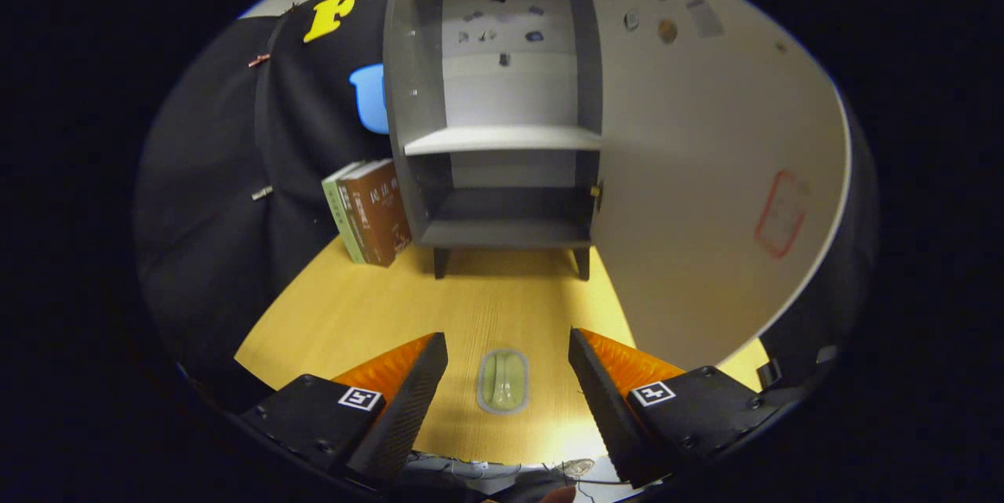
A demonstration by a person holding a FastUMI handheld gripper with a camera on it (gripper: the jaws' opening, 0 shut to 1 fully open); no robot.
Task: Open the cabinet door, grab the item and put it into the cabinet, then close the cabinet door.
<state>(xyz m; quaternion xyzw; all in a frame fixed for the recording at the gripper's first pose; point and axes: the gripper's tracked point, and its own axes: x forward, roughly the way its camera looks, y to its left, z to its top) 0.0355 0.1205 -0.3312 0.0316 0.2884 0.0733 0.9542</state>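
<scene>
A grey cabinet [502,111] on short legs stands on the wooden table [353,307], beyond the fingers. Its white door [698,173] is swung wide open to the right, baring an upper shelf and a lower compartment, both with nothing on them. A small pale green item in a clear oval pack [503,381] lies flat on the table between the two fingers, touching neither. My gripper [508,354] is open, fingers spread wide to either side of the pack and above the table.
Two or three books [369,213] lean upright against the cabinet's left side. The open door carries a red outlined sticker [780,213] and small stickers near its top. Black cloth wall stands behind and to the left. The table's near edge lies just under the fingers.
</scene>
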